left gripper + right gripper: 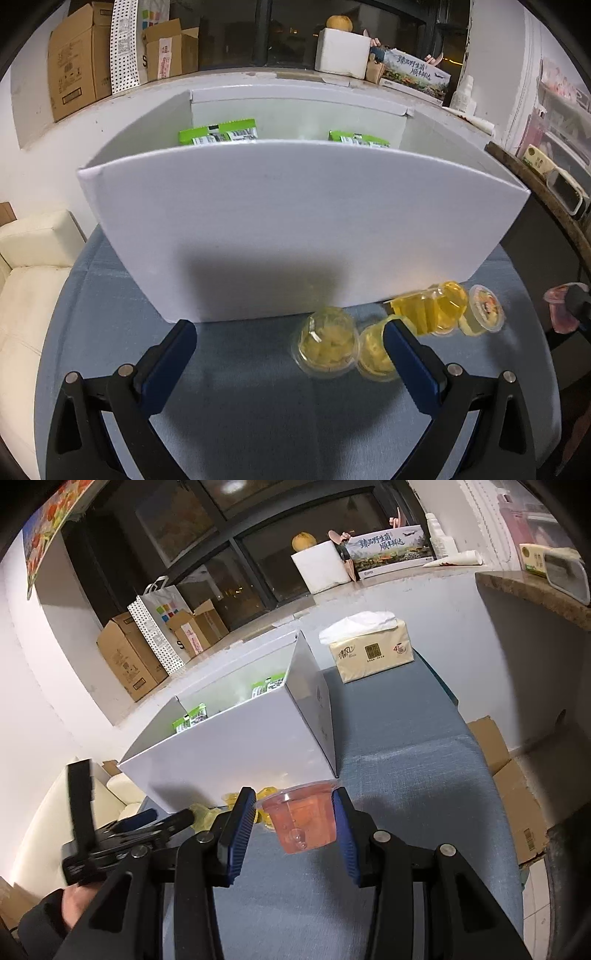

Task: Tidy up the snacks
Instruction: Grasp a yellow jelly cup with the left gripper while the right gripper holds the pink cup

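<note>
Right wrist view shows the right claw (295, 823) pinching a pink jelly cup (301, 821) by its sidewalls; thin plastic likely light, slippery, crushable; left claw (288, 332) spread.

The box (295, 229) front wall hides most of its inside; only the tops of the green packets (218, 134) show. The right finger (410, 354) of the left tongs covers part of one yellow cup (373, 356). The far cups (443, 306) are blurred. Carton print (413, 70) is too small to read.
</note>
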The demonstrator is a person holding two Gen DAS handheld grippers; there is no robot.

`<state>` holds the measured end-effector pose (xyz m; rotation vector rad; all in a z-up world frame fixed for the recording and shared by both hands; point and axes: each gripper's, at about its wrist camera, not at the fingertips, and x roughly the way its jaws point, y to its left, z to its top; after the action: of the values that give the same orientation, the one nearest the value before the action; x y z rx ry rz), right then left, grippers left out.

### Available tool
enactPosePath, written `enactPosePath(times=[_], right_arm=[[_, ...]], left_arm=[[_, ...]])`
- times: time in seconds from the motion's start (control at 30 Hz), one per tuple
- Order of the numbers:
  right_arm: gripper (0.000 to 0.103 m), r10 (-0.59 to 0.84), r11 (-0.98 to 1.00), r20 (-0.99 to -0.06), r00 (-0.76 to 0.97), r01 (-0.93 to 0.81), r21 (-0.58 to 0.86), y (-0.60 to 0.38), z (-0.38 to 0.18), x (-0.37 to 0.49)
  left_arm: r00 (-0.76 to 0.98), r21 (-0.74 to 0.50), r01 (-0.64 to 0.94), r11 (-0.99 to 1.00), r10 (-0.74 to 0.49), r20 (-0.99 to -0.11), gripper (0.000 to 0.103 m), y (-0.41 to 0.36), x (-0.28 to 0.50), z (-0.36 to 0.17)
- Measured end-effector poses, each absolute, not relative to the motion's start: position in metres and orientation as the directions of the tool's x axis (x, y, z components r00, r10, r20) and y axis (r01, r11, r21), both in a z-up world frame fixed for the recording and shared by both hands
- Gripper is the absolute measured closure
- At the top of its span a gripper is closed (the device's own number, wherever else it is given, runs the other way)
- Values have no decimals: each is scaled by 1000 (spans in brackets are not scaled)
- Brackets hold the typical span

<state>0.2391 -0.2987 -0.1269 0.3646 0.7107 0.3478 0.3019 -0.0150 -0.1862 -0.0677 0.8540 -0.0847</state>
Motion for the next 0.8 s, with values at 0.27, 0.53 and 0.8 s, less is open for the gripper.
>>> enactPosePath(times=[0.27,0.53,0.8], right_arm=[[57,438,876,-564,700,-192,442,-297,-127,236],[57,455,868,-550,700,-211,449,-289,-124,233],[57,474,862,-525,707,-253,439,-275,-110,228]], left_arm=[[618,-159,54,986,-158,-770,59,-12,312,-194],[652,-121,123,985,-172,-738,67,-19,290,-182],[748,-124,206,971,-238,-620,67,-15,247,-115]])
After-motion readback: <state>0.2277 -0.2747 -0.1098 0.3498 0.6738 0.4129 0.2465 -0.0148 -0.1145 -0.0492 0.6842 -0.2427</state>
